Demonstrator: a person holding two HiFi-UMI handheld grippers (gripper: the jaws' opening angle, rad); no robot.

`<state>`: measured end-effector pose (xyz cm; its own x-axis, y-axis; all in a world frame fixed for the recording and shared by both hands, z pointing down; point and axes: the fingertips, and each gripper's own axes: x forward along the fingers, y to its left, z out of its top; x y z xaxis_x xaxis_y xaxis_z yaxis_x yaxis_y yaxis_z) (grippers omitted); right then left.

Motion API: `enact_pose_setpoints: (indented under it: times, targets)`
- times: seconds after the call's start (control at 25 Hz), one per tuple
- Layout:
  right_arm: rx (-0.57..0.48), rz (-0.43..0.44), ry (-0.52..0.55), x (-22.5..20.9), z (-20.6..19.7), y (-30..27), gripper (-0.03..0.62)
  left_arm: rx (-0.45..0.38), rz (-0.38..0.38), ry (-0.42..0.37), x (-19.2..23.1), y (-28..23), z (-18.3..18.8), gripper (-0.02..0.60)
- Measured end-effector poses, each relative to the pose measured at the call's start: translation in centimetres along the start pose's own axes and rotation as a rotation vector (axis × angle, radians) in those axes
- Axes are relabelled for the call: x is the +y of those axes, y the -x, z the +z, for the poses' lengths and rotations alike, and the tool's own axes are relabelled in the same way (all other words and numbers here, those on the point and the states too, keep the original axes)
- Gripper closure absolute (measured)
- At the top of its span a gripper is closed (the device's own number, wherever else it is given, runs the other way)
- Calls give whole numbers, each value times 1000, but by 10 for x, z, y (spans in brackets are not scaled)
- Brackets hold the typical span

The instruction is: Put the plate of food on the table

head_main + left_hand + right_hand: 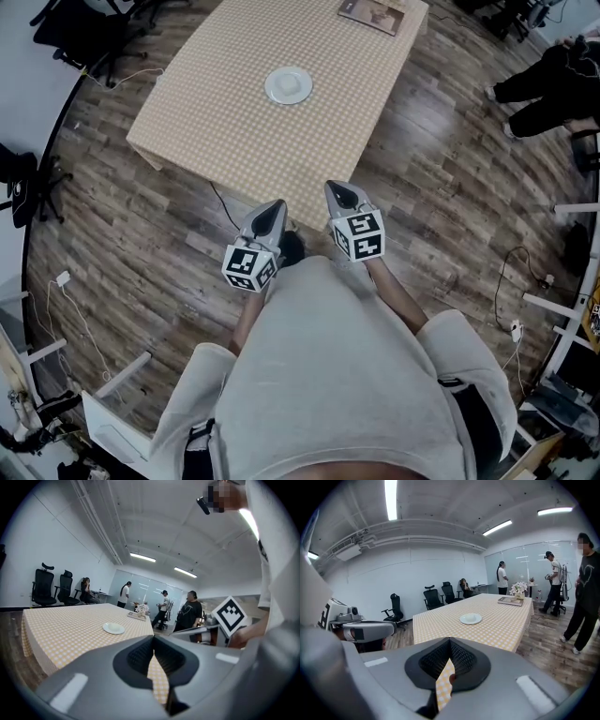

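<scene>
A white plate [288, 85] with a pale mound of food lies near the middle of a table [234, 112] covered in a yellow checked cloth. From the left gripper view the plate [114, 628] is ahead and to the left; in the right gripper view the plate [470, 618] is straight ahead. Both grippers hover over the wooden floor just short of the table's near edge, well apart from the plate. My left gripper [275, 206] and my right gripper [337, 190] are both shut, with nothing between their jaws.
A book or tray [372, 14] lies at the table's far end, with flowers [518, 588] beside it. Office chairs [436, 597] line the wall. Several people stand beyond the table [190, 611], one close on the right [586, 592]. A cable [66, 281] trails across the floor.
</scene>
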<state>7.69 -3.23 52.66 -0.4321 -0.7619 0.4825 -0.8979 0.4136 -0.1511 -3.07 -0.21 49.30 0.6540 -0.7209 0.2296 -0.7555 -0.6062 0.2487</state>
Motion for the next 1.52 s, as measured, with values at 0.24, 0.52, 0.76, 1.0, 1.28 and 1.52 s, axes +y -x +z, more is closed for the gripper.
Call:
enact_pose_setpoints:
  times: [0.24, 0.52, 0.76, 1.0, 1.28, 1.52]
  targets:
    - [-40, 14, 9, 12, -10, 46, 597, -21, 6, -8, -35, 16, -7, 573]
    - [-59, 31, 55, 30, -19, 75, 597, -49, 13, -21, -56, 34, -8, 574]
    - [-84, 42, 66, 39, -22, 89, 597, -51, 12, -29, -74, 43, -16, 574]
    - [-65, 47, 54, 41, -39, 97, 597, -39, 16, -25, -86, 52, -25, 573]
    - [-52, 44, 41, 47, -57, 109, 597, -23, 19, -14, -94, 64, -38, 573]
    - [-47, 55, 23, 44, -69, 119, 597, 2, 1, -11, -110, 59, -48, 574]
